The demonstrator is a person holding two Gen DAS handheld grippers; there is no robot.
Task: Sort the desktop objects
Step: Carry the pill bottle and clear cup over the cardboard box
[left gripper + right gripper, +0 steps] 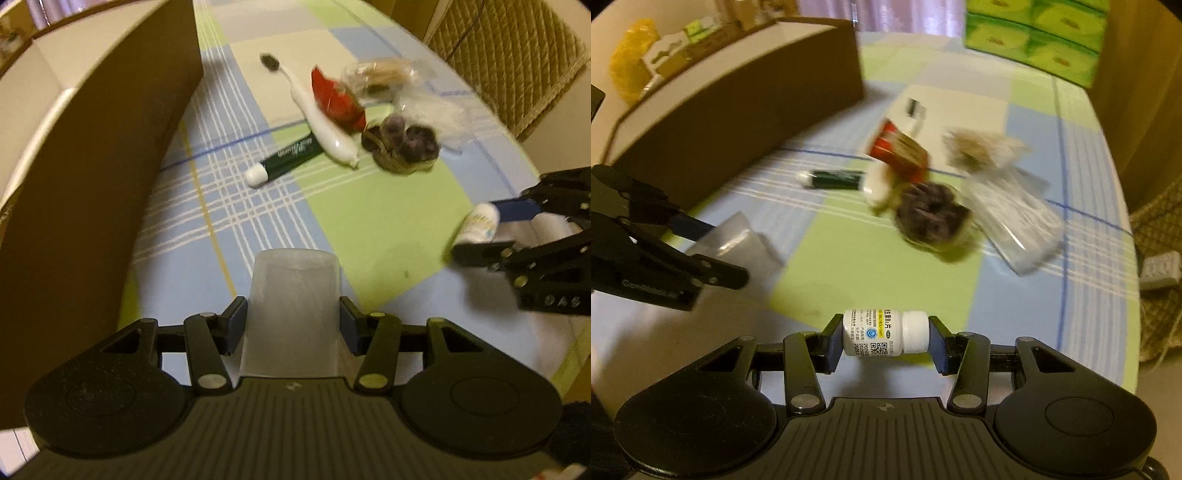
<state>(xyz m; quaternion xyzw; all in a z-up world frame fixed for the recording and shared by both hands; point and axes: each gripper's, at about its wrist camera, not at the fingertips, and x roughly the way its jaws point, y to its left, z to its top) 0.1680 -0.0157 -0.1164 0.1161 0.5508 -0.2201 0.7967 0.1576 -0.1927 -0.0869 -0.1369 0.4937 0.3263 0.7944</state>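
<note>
You're clamping a translucent plastic cup (pixel 293 295) upside down in your left gripper (pixel 293 325), w/ the brown box (pixel 110 155) at its 10 o'clock. Your right gripper (pixel 885 338) is pinching a white pill bottle (pixel 884 332) sideways, cap to 3 o'clock, over the table (pixel 857 240). Green tube (pixel 286 157), toothbrush (pixel 314 114) & snack packs are lying at 12 o'clock.

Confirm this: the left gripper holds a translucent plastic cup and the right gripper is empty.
Wrong about the right gripper: the right wrist view shows its fingers shut on a small white pill bottle. The left gripper does hold the translucent plastic cup.
</note>
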